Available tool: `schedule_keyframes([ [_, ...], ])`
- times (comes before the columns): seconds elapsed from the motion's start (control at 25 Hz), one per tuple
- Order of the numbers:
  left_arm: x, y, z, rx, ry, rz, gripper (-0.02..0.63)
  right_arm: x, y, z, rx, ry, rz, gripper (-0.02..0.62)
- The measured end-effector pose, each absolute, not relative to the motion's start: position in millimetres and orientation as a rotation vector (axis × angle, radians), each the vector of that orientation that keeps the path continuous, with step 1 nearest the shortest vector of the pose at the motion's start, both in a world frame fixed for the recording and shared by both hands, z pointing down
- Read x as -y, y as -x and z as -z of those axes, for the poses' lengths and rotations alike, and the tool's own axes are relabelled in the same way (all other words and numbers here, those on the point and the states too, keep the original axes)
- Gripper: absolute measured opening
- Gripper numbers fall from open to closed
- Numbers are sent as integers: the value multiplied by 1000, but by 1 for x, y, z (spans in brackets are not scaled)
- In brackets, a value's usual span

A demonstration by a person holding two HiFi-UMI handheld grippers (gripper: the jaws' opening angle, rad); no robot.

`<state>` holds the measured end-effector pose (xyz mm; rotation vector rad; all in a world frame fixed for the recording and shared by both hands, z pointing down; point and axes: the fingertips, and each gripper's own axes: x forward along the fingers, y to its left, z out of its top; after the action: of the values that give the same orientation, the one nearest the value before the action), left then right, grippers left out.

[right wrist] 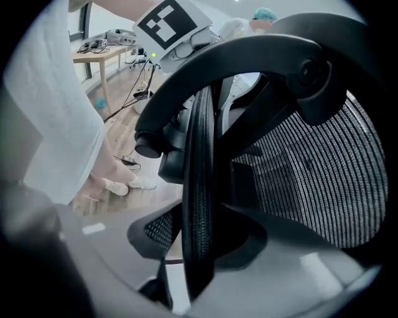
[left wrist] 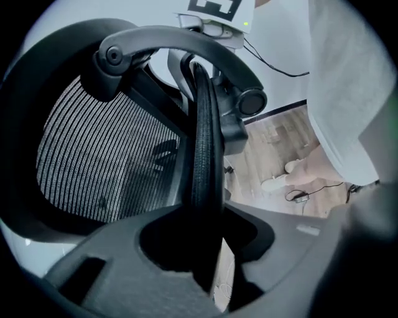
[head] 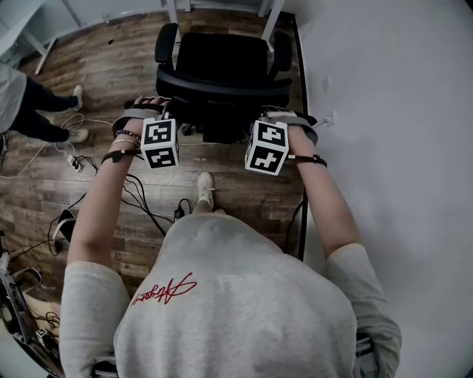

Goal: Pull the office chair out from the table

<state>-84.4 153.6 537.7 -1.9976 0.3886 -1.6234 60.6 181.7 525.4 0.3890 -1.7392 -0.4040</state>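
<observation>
The black office chair (head: 222, 59) stands on the wood floor, with its seat toward the table legs (head: 172, 10) at the top of the head view. Both grippers sit at the top of its mesh backrest (head: 222, 87). My left gripper (head: 168, 118) straddles the backrest's left rim (left wrist: 202, 136), which runs between the jaws (left wrist: 205, 248) with floor showing beside it. My right gripper (head: 270, 119) straddles the right rim (right wrist: 200, 155), with a light gap on one side of it between the jaws (right wrist: 199, 248). Both grippers look open around the rim.
A white wall (head: 384, 111) runs close along the chair's right side. Cables (head: 140, 196) and a power strip (head: 74, 159) lie on the floor at the left. Another person (head: 29, 111) stands at far left. My own shoe (head: 205, 188) is just behind the chair.
</observation>
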Motion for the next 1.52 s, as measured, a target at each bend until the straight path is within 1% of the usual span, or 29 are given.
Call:
schedule_keyframes([
  [0.12, -156, 85, -538, -359, 2001, 1651, 136, -184, -61, -525, 1733, -380, 407, 164],
  [0.2, -157, 86, -537, -356, 2014, 1653, 155, -183, -61, -521, 1747, -399, 405, 164],
  [0.28, -156, 86, -532, -379, 2033, 1643, 155, -182, -59, -514, 1765, -420, 404, 172],
  [0.4, -158, 87, -526, -401, 2034, 1634, 178, -185, -59, -508, 1773, -421, 397, 175],
  [0.84, -172, 86, -500, -475, 2049, 1540, 181, -195, -63, -485, 1835, -487, 357, 161],
  [0.96, -175, 86, -492, -489, 2056, 1521, 179, -200, -61, -480, 1842, -493, 367, 133],
  [1.08, -181, 85, -484, -515, 2098, 1490, 178, -206, -57, -473, 1857, -498, 380, 130],
  [1.52, -203, 72, -446, -688, 2307, 1247, 164, -218, -52, -437, 1968, -617, 379, 117],
])
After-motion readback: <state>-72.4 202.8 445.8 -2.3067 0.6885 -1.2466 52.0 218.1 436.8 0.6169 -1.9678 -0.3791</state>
